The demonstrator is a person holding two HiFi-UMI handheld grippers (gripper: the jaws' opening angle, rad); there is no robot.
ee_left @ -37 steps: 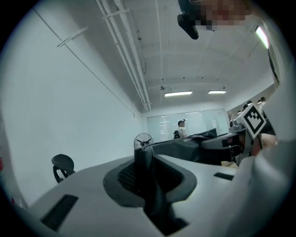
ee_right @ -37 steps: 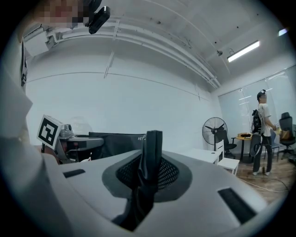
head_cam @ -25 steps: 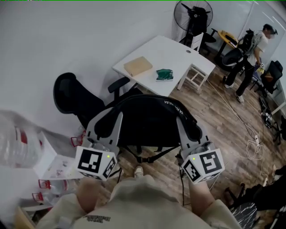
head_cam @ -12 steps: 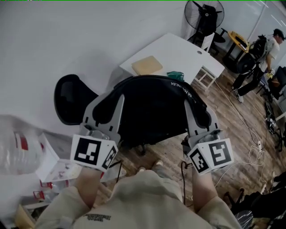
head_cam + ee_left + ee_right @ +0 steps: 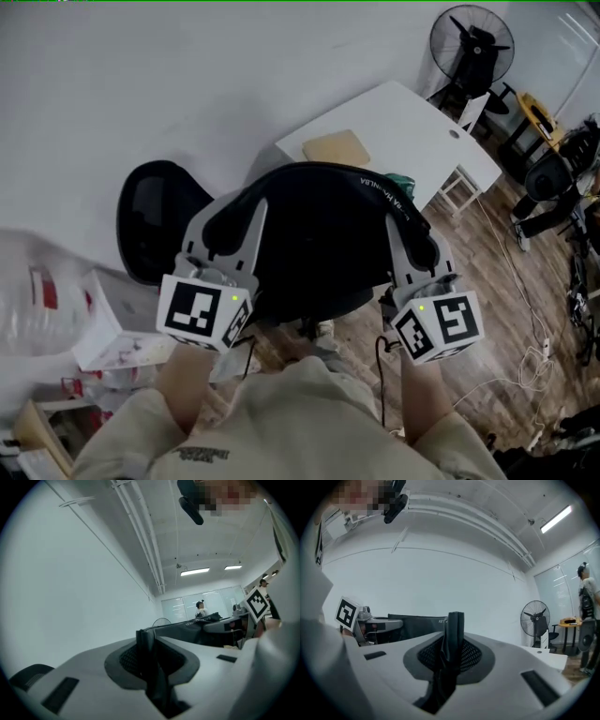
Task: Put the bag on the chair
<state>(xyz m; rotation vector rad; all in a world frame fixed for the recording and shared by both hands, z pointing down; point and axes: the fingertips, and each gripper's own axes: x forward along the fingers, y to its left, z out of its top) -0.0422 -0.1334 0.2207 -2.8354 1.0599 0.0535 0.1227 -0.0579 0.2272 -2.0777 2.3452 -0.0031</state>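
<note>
One black chair [image 5: 150, 220] waits at ten o'clock, its seat hidden behind the load; the black bag [image 5: 319, 244] hangs in the air in front of it, not yet set down; left tongs [image 5: 234, 214] and right tongs [image 5: 412, 234] each clench a fold of its top edge. Lowering and release remain.

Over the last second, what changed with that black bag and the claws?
The black bag was carried toward the chair, now hiding its seat and armrest. Unchanged: the left claw and right claw stay clamped on the bag's fabric.
</note>
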